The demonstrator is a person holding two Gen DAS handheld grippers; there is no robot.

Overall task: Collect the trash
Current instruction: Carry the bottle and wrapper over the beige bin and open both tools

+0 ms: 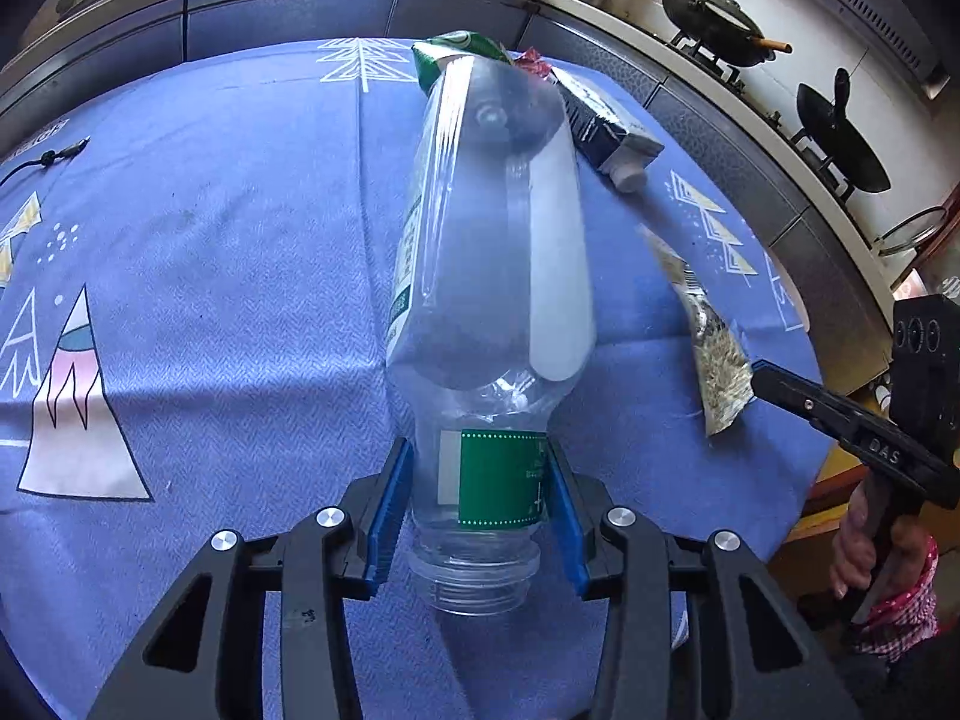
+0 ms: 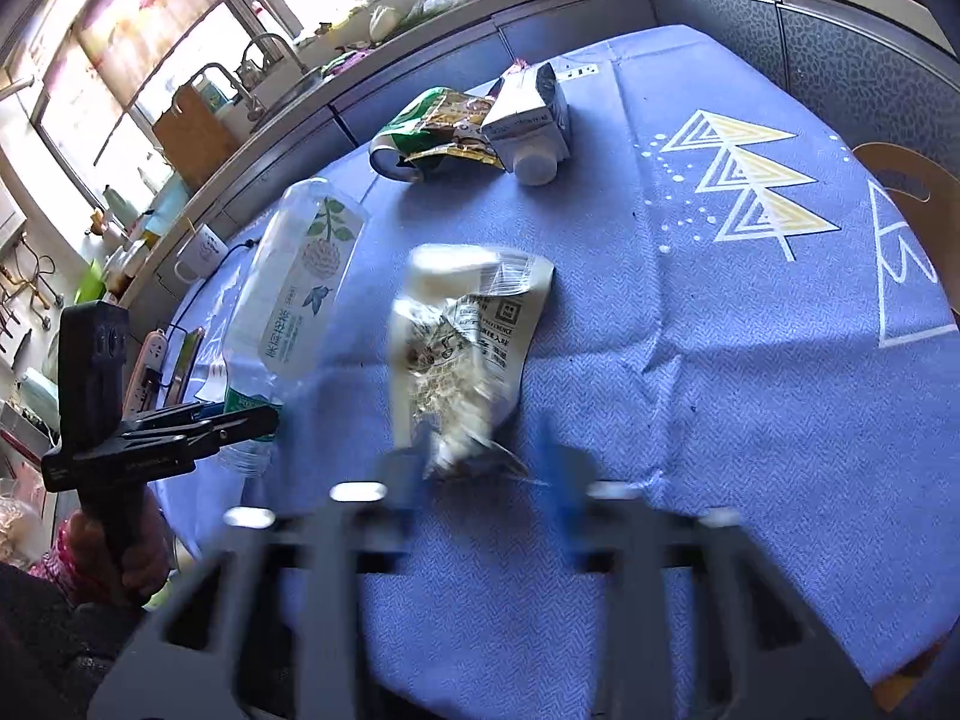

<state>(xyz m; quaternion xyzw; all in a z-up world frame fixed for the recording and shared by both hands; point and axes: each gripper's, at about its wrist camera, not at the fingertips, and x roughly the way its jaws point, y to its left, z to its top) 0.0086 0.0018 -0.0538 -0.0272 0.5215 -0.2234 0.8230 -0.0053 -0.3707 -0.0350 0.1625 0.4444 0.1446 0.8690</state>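
Note:
My left gripper (image 1: 480, 498) is shut on the neck of a clear plastic bottle (image 1: 498, 276) with a green label, held above the blue tablecloth; the bottle also shows in the right wrist view (image 2: 294, 288). My right gripper (image 2: 486, 474) is blurred, its jaws apart around the near end of a crumpled clear snack wrapper (image 2: 468, 348) on the cloth. From the left wrist view the wrapper (image 1: 714, 348) lies just left of the right gripper's tip. A milk carton (image 2: 528, 120) and a green snack bag (image 2: 432, 126) lie at the far side.
The table (image 2: 750, 360) has a blue patterned cloth. A counter runs behind it with woks (image 1: 720, 18) on a stove. A power strip (image 2: 147, 372), a cable and a white mug (image 2: 201, 252) sit at the table's left edge.

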